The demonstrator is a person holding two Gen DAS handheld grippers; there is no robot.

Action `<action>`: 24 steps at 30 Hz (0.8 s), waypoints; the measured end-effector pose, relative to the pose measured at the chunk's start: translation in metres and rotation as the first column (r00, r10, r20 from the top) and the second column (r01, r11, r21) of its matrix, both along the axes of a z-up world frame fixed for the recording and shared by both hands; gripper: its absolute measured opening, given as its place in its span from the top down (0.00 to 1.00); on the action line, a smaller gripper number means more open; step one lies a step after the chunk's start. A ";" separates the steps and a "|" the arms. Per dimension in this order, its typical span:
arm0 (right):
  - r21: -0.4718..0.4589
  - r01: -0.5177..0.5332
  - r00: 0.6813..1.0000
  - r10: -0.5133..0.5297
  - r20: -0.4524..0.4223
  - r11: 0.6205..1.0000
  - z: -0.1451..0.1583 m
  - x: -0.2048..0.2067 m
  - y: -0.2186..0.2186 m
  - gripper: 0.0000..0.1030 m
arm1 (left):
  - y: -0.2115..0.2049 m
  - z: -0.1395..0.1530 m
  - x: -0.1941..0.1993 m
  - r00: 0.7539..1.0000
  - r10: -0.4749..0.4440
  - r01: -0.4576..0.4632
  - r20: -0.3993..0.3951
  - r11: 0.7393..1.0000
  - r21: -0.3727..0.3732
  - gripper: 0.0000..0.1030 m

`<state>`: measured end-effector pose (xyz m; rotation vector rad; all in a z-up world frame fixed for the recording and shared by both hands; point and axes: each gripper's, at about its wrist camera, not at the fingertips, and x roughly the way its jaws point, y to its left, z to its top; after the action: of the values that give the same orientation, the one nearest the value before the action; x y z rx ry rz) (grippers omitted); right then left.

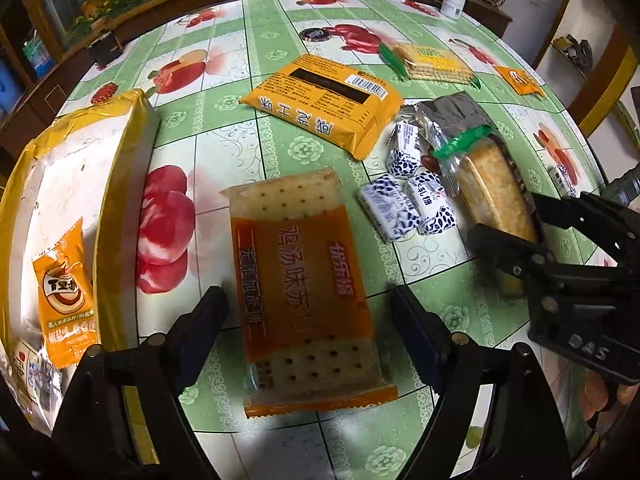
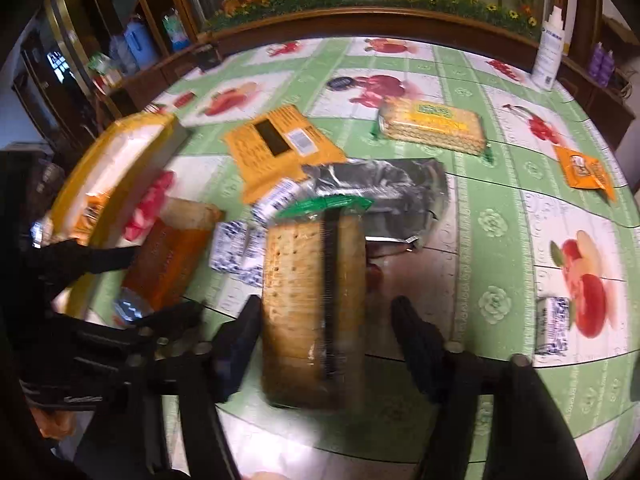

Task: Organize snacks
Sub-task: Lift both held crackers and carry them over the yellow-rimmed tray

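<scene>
left gripper [image 1: 308, 316] spread astride flat orange cracker packet [image 1: 306, 276], long axis along fingers | right gripper [image 2: 324, 332] part-spread around clear-wrapped biscuit stack [image 2: 312, 304]

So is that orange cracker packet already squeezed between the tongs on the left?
No: the orange cracker packet lies flat on the table between the left tongs, with a clear gap of tablecloth on both sides.

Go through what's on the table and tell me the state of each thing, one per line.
Left tool: open, straddling the orange cracker pack.
Orange cracker pack: sealed, lying flat.
Right tool: open around the green-sealed cracker pack.
Green-sealed cracker pack: sealed, on the table.
Yellow bag: open.
</scene>
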<state>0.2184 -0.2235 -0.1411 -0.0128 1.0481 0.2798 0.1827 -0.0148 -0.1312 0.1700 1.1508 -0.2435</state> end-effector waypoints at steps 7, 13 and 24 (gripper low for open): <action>-0.080 -0.009 0.999 0.013 0.048 0.997 -0.001 -0.010 0.008 0.53 | 0.005 0.004 -0.010 0.999 0.010 -0.009 0.051 0.999 -0.033 0.48; 0.189 0.056 0.997 -0.063 0.035 0.980 0.011 -0.027 -0.032 0.54 | 0.013 0.013 -0.028 0.997 0.038 -0.029 0.072 0.992 -0.126 0.50; 0.648 0.146 0.988 -0.140 -0.061 0.747 0.022 -0.071 -0.087 0.54 | 0.024 0.073 -0.088 0.931 0.190 -0.153 0.311 0.978 -0.142 0.50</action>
<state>0.1478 -0.3101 -0.1192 0.7056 0.9058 0.4956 0.0945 0.0094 -0.0585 0.0043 0.8160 -0.1200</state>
